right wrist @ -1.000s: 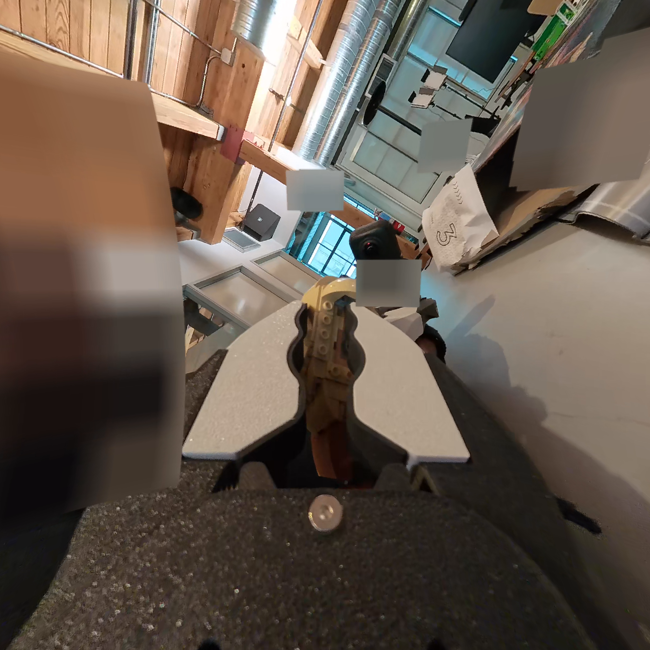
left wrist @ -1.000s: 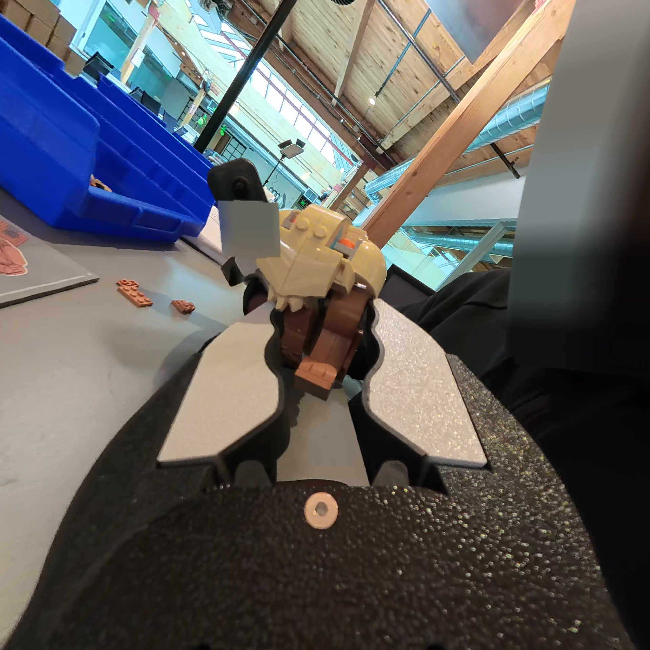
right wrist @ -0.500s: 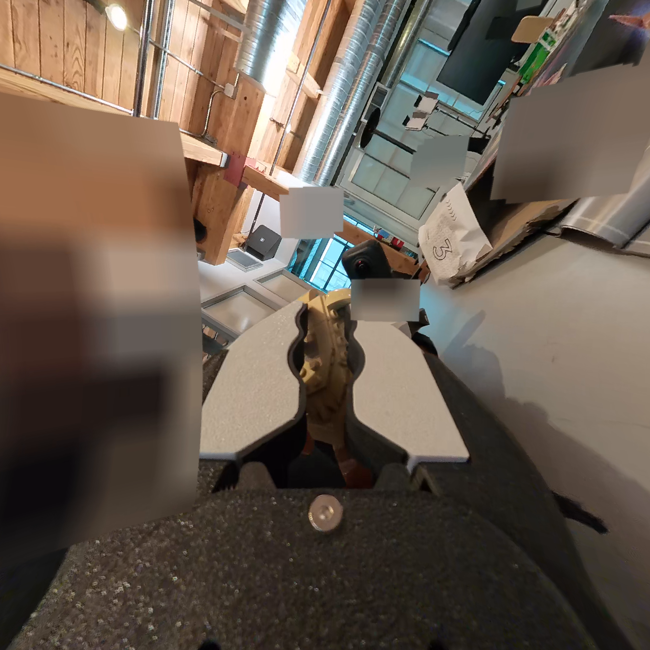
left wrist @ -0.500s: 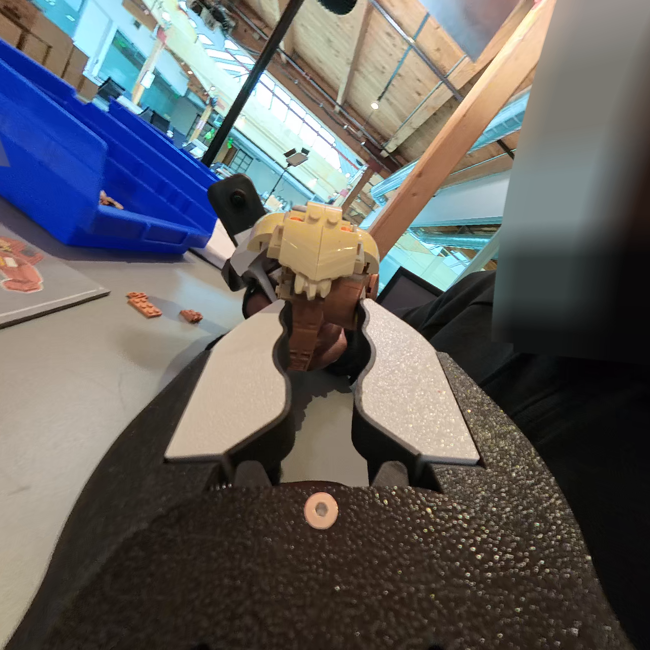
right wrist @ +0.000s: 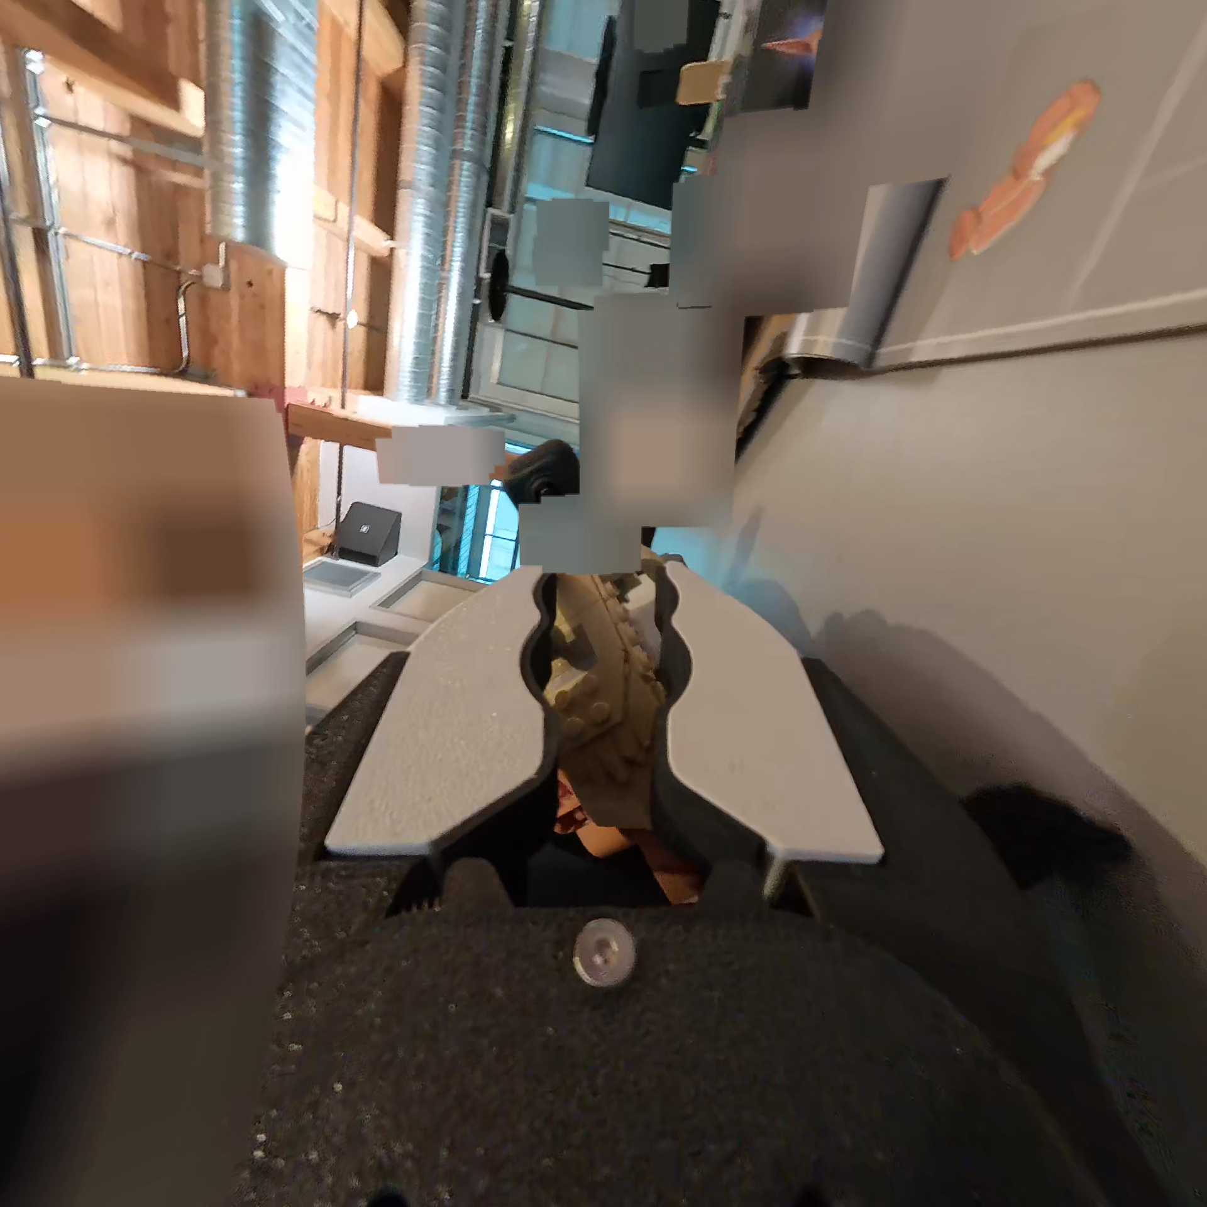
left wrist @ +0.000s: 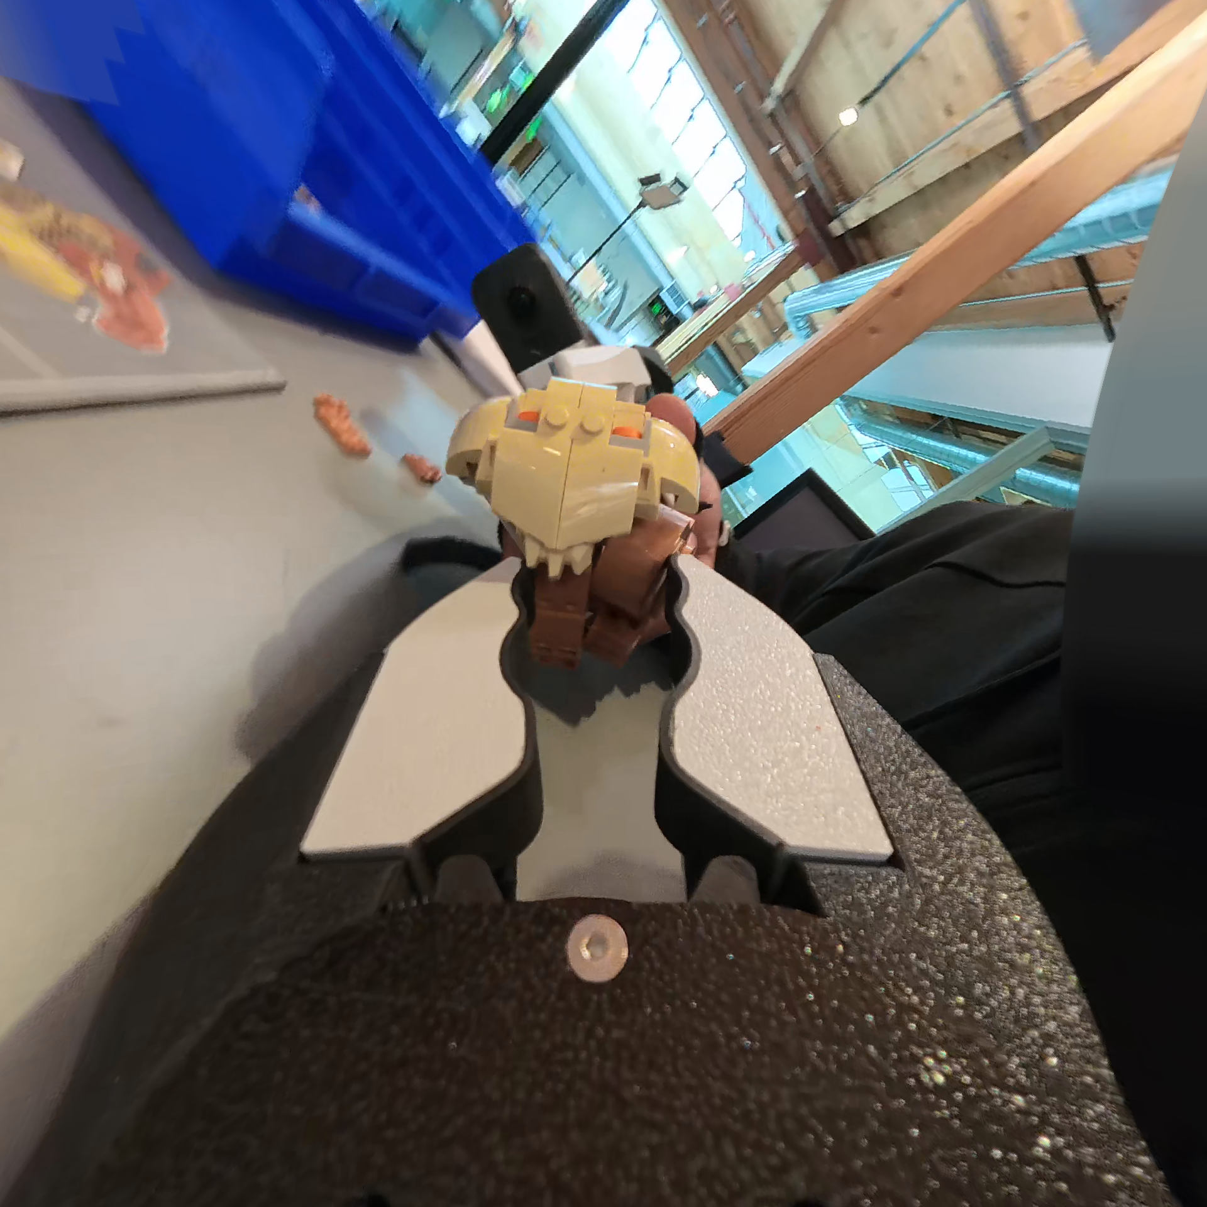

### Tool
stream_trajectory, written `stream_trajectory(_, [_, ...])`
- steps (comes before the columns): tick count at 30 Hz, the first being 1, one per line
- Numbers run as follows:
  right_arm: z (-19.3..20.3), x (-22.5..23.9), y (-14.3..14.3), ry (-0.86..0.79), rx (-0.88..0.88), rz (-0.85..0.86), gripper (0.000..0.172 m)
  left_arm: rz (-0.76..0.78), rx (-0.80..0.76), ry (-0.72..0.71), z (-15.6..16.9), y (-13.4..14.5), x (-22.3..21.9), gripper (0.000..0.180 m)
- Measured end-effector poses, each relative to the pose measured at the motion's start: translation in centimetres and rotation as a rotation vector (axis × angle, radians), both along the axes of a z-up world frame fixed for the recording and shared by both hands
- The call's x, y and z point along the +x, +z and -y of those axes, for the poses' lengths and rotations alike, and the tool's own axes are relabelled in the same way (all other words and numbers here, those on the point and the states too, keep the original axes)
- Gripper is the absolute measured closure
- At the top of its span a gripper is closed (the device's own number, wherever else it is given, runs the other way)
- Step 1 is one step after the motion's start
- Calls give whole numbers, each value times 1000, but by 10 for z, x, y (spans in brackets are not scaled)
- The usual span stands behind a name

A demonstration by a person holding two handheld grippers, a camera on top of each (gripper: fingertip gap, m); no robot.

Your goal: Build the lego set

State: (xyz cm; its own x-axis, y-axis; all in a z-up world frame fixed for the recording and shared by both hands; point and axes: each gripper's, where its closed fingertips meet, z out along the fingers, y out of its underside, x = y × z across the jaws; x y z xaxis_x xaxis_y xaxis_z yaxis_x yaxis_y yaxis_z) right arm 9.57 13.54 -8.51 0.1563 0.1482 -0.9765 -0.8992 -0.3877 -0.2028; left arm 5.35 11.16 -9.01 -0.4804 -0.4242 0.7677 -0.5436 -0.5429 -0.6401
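A tan-and-brown brick figure (left wrist: 575, 496) is gripped by its brown lower part in the left hand-held gripper (left wrist: 597, 588). Its tan studded side (right wrist: 607, 705) appears clamped in the right hand-held gripper (right wrist: 604, 627), though blur obscures contact. Loose brown bricks (left wrist: 343, 424) lie on the worktop (left wrist: 163, 588) to the left.

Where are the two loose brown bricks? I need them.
Left wrist view, left side: the two loose brown bricks lie on the grey table, near the blue bins.

Model tip: the brick model's (right wrist: 607, 712) far end, beyond the right gripper's (right wrist: 604, 627) fingertips, is hidden.
Loose pieces: small brown bits (left wrist: 343, 424), left of the left gripper's (left wrist: 594, 588) fingers, possibly bricks, blurred.
Bin: blue bin (left wrist: 215, 130), cut off top-left.
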Motion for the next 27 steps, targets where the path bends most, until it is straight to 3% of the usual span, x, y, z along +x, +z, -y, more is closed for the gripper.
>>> stream_trajectory(5, [-4, 8, -27, 0, -114, 0, 144, -166, 35, -9, -8, -24, 7, 144])
stream_trajectory(13, [-4, 18, -49, 21, -208, 123, 147, -300, 109, -44, -16, -47, 17, 142])
stream_trajectory(22, [1, 16, -47, 46, -178, 230, 142, -314, 120, -55, -25, -50, 17, 144])
stream_trajectory(27, [17, 3, -28, 88, -44, 391, 142, -312, 130, -42, -27, -50, 16, 144])
